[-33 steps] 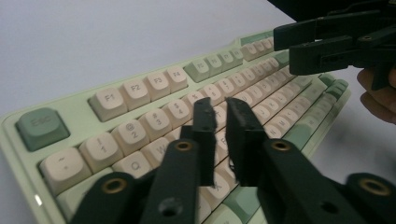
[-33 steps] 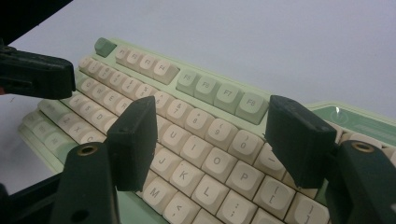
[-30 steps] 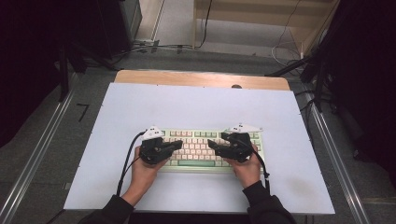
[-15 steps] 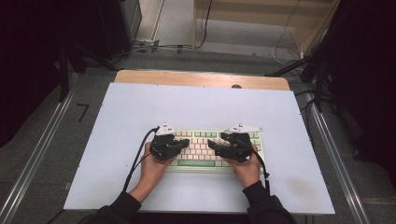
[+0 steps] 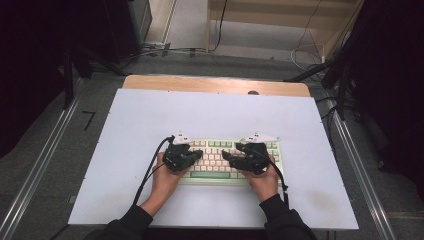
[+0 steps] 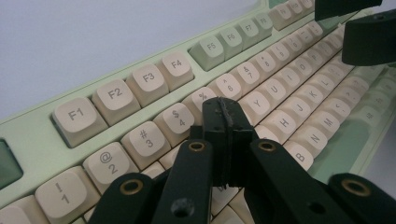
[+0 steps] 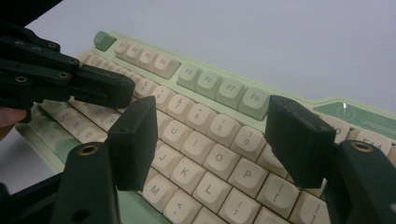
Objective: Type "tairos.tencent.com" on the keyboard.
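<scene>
Keyboard (image 5: 227, 159), pale green with cream keys, lies flat on the white table cover (image 5: 210, 117), near-centre, close to the person's edge. From above, both hands and grippers cover much of it: the left end keys and part of the right block are hidden, key legends unreadable there. Left gripper view cuts off the keyboard's near rows and its far right end; right gripper view cuts off its near edge and right end, and the far-right keys sit behind the right jaw. Whether any tip actually presses a key is hard to tell in any view.

Left gripper (image 5: 196, 156) sits over the keyboard's left part, jaws pressed together with nothing between them; in its own view (image 6: 224, 128) the joined tip hangs just above the number row, around the 5 key (image 6: 201, 99), contact unclear. Left hand (image 5: 167, 175) wraps the body from the near side, cable (image 5: 150, 172) trailing toward the near edge.

Right gripper (image 5: 231, 156) sits over the right part, jaws spread wide, holding nothing; in its own view (image 7: 215, 140) the fingers (image 7: 133, 140) straddle the letter keys from around J to P, hovering just above, not pinching. Left gripper's closed tip also shows at that view's left (image 7: 105, 91), near but apart from the right one
</scene>
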